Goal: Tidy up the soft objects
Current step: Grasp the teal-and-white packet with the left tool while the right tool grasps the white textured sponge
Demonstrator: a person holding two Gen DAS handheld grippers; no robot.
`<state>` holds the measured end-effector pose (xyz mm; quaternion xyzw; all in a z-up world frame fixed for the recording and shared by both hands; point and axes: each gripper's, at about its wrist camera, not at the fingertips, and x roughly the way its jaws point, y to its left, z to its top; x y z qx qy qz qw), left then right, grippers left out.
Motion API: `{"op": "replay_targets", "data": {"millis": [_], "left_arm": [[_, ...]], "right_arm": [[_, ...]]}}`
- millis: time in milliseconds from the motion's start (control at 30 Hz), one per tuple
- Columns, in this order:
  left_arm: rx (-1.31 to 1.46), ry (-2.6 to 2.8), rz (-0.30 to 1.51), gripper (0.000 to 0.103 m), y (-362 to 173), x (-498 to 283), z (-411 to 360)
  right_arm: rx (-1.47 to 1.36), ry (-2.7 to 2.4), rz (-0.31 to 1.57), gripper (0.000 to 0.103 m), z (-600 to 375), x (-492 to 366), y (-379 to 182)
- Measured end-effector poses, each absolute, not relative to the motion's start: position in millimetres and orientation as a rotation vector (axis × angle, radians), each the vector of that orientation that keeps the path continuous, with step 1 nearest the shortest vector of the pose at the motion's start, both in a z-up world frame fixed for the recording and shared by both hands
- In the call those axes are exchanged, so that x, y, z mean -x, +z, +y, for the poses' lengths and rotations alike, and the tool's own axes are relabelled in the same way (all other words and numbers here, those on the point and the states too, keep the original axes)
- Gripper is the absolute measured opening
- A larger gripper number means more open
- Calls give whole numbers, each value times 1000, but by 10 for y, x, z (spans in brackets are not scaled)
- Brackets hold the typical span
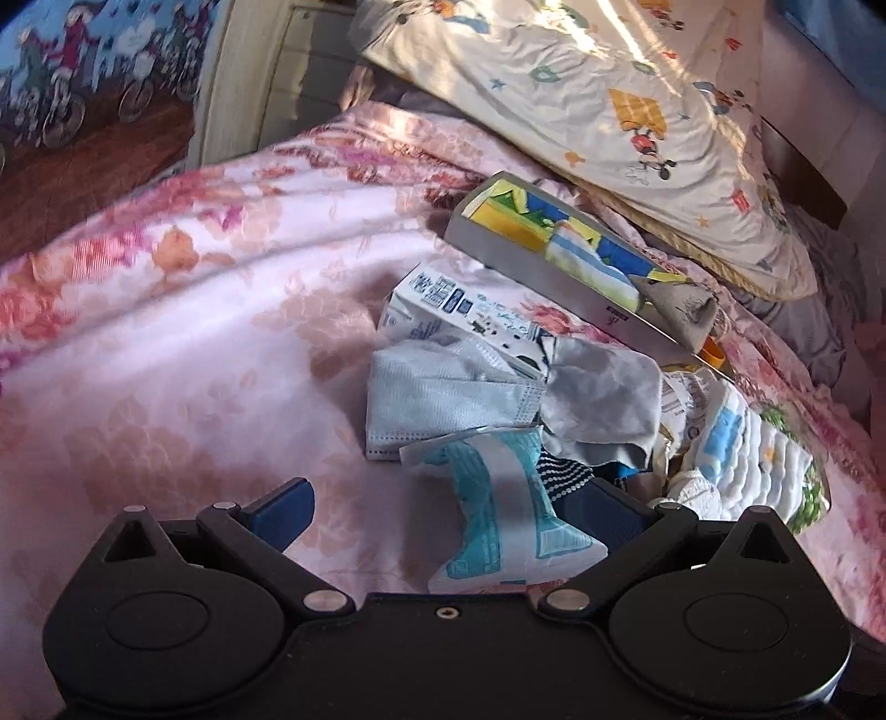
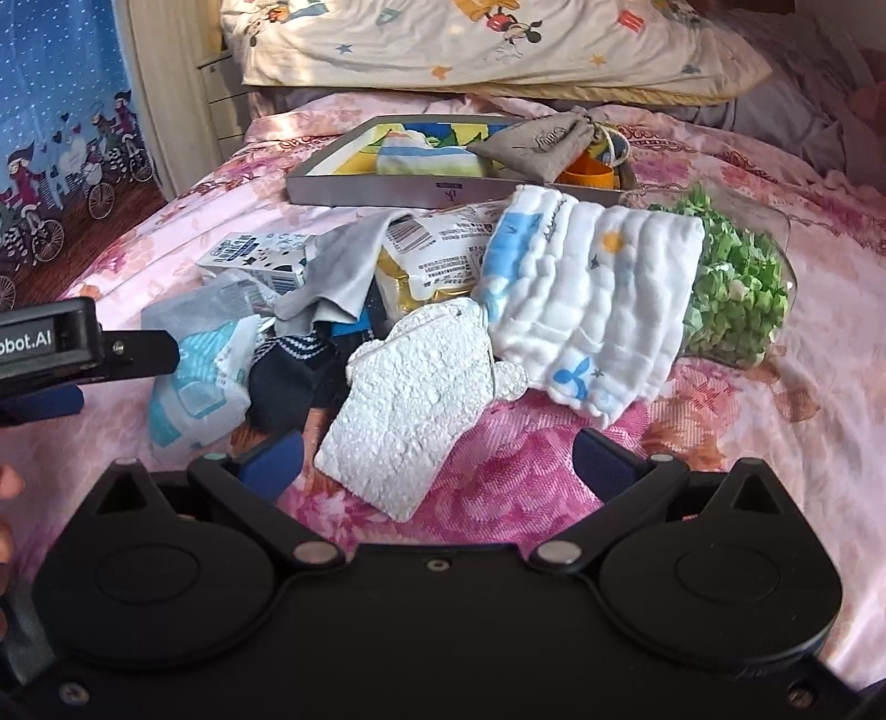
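Fingers of both the left gripper [image 1: 446, 512] and right gripper [image 2: 440, 457] spread wide, grasping nothing, low over the bed [image 2: 498, 476] before the pile of soft objects [image 2: 421, 310].

A heap of soft things [image 2: 421, 310] lies on the bed [image 2: 775, 443] before me. Behind it sits a tray [image 2: 387, 188]; a pillow [image 2: 470, 50] lies behind that.

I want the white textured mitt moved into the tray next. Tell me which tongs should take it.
Right. The white textured mitt lies straight ahead of the right tongs, between their open fingers. The left tongs, also open, face the blue-and-white packet on the pile's far side. The gray tray lies beyond.
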<state>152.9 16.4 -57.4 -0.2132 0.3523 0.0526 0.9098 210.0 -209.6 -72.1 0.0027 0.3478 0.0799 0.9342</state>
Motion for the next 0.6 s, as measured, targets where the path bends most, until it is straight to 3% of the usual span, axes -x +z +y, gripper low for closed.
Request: {"op": "replay_targets", "data": {"millis": [433, 600], "left_arm": [[534, 119, 729, 101, -709, -1597, 226], [538, 119, 746, 100, -750, -1603, 223]], "right_arm": [[-30, 137, 749, 101, -1925, -2370, -799], [-18, 121, 782, 88, -1860, -2462, -868]]}}
